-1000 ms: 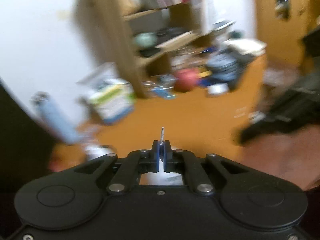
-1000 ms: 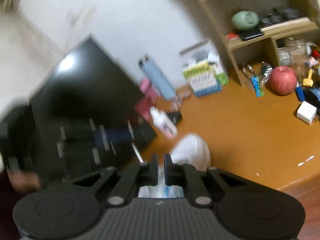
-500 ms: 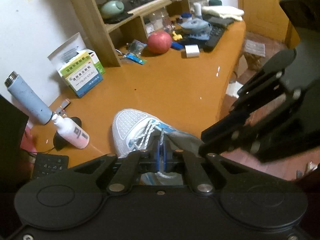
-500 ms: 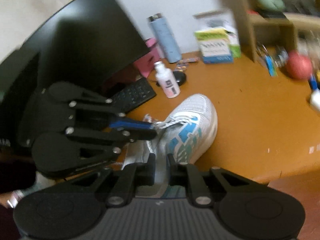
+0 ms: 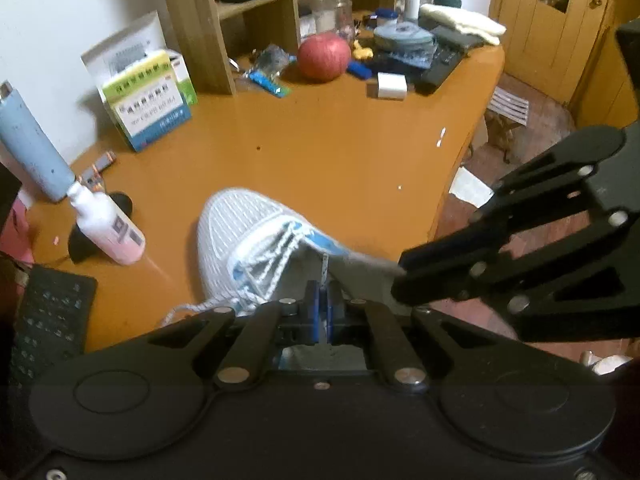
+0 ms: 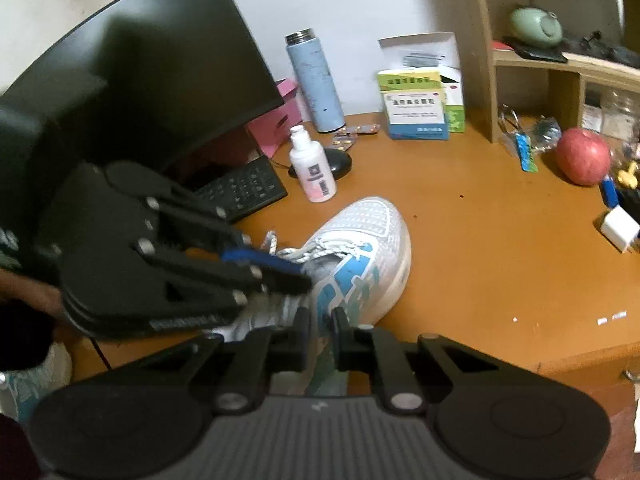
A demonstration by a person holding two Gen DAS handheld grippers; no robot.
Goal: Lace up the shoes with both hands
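A white mesh shoe with blue trim [image 5: 240, 236] lies on the orange desk [image 5: 340, 152], toe pointing away; it also shows in the right wrist view [image 6: 360, 248]. Its white-and-blue lace [image 5: 276, 256] crosses the lower eyelets, and one loose end trails off to the left [image 5: 180, 312]. My left gripper [image 5: 322, 296] is shut on a lace end [image 5: 325, 268] just above the shoe's opening; it shows in the right wrist view [image 6: 280, 268]. My right gripper [image 6: 320, 316] has a narrow gap, empty, over the shoe's heel side; it reaches in from the right in the left wrist view [image 5: 400, 276].
A pink-and-white bottle [image 6: 314, 172], black mouse [image 6: 336, 162], keyboard [image 6: 244, 192] and monitor [image 6: 140, 80] stand left of the shoe. A blue flask [image 6: 316, 80], medicine boxes [image 6: 416, 104], a wooden shelf [image 6: 540, 68], an apple [image 6: 584, 156] and a white charger [image 6: 620, 228] lie behind and right.
Both grippers swung down from facing the room onto the shoe. They have since held over its opening, and the right gripper's jaws have parted a little.
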